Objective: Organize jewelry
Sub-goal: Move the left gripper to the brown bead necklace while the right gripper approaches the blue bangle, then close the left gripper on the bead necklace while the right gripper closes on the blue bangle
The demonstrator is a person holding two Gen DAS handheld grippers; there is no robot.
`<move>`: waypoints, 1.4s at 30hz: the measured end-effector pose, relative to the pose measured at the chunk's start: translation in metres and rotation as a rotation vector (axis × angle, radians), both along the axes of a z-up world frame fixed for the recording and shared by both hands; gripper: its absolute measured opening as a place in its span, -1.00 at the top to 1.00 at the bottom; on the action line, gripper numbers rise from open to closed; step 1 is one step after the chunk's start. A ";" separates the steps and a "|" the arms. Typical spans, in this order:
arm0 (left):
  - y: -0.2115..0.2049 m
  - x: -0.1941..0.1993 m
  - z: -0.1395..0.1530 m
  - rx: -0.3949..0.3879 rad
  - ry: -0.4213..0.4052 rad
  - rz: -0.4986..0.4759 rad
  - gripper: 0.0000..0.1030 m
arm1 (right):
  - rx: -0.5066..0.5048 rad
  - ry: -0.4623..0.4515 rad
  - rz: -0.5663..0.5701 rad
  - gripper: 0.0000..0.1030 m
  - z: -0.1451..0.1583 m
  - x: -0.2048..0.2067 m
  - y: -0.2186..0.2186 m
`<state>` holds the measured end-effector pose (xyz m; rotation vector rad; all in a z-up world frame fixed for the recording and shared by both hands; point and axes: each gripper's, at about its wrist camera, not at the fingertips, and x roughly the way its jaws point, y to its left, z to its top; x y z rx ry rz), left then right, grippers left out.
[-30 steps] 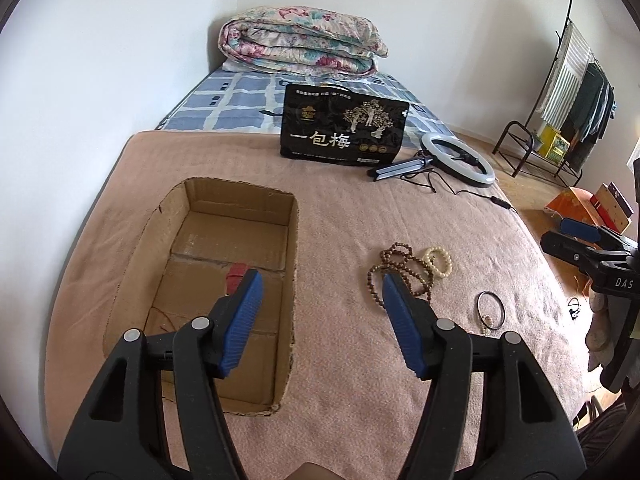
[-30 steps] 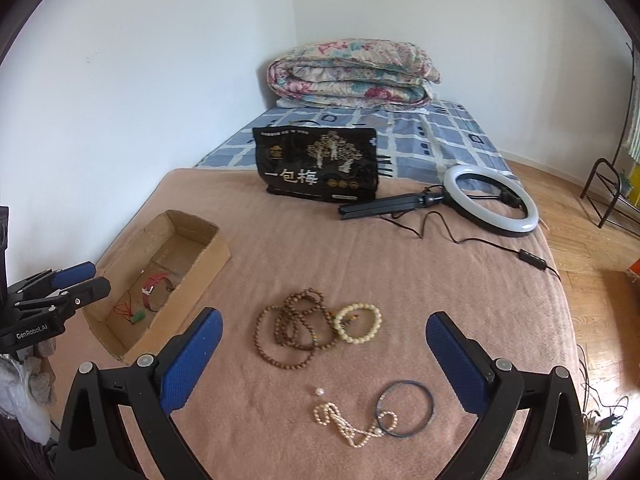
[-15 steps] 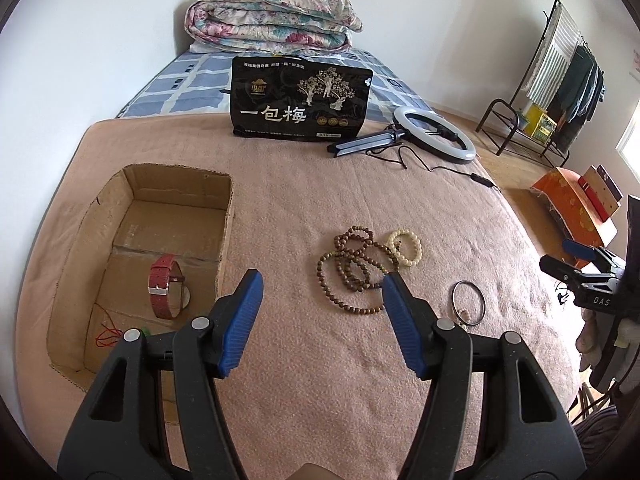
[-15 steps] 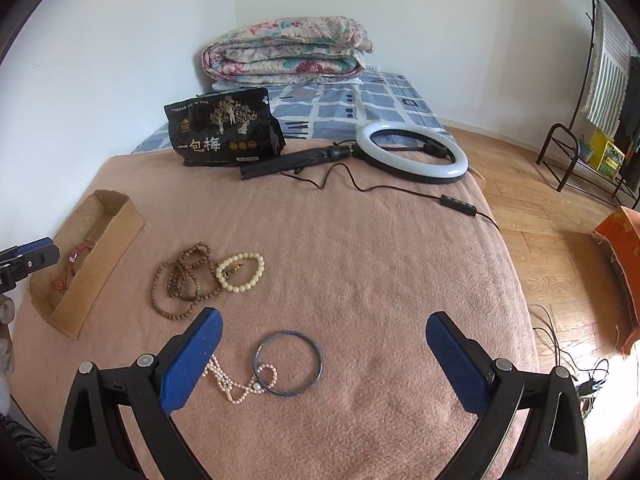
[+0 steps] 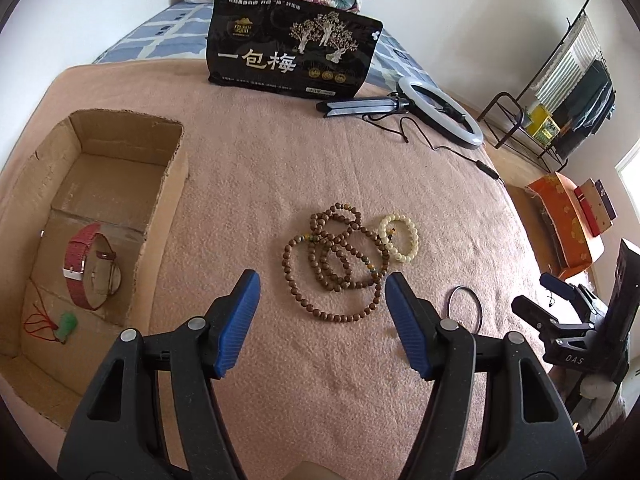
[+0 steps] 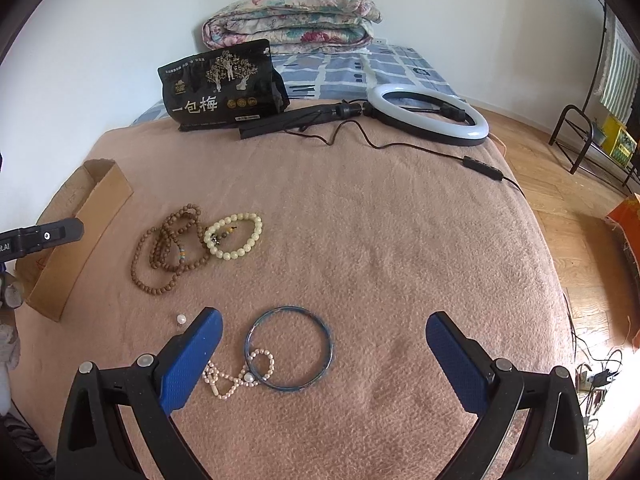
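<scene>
The left tool (image 5: pixel 322 300) pointed down at the pink blanket (image 5: pixel 280 168) on the bed. Its jaws were opening and held nothing; the lower loops of the brown bead necklace (image 5: pixel 336 264) lay on the blanket just beyond its blue pads (image 5: pixel 236 320), not touched by them. A cream bead bracelet (image 5: pixel 400 238) lay touching the right side of the brown beads. A thin dark bangle (image 5: pixel 464 304) lay near the right pad.

To the left stood an open cardboard box (image 5: pixel 160 216). Inside it lay a red watch (image 5: pixel 86 266) and, nearer to the camera, a small green pendant on a red cord (image 5: pixel 60 326).

The right tool (image 6: pixel 324 354) stood wide open above the blanket and gripped nothing. Between its pads lay the bangle (image 6: pixel 289 348), flat, with a pearl string (image 6: pixel 236 376) crossing its left edge. One loose pearl (image 6: pixel 182 319) lay just beside the left pad.

At the far end of the blanket stood a black snack bag (image 6: pixel 220 88), with a ring light (image 6: pixel 428 114) lying to its right and a folded quilt (image 6: pixel 292 20) behind them.
</scene>
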<state>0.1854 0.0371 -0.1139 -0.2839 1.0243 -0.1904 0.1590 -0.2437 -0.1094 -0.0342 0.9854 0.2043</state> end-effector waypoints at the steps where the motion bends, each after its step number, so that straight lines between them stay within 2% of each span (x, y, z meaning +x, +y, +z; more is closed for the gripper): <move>1: 0.000 0.004 -0.005 -0.017 0.010 0.007 -0.37 | 0.012 0.007 -0.004 -0.99 -0.003 0.001 -0.002; 7: 0.000 0.026 -0.032 -0.106 0.071 0.043 -0.38 | 0.053 0.043 -0.028 -0.99 -0.017 0.006 -0.014; 12: 0.002 0.038 -0.053 -0.144 0.117 0.081 -0.38 | 0.063 0.051 -0.048 -0.99 -0.022 0.008 -0.024; 19: -0.002 0.052 -0.061 -0.170 0.134 0.116 -0.38 | 0.099 0.087 -0.054 -0.99 -0.030 0.011 -0.027; 27: -0.020 0.057 -0.065 -0.052 0.146 0.077 -0.38 | 0.124 0.109 -0.045 -0.99 -0.034 0.013 -0.023; 31: -0.020 0.057 -0.071 -0.057 0.153 0.100 -0.38 | 0.128 0.122 -0.032 -0.99 -0.037 0.014 -0.018; 42: -0.039 0.063 -0.080 0.093 0.127 0.081 -0.38 | 0.060 0.174 0.041 -0.99 -0.053 0.018 0.015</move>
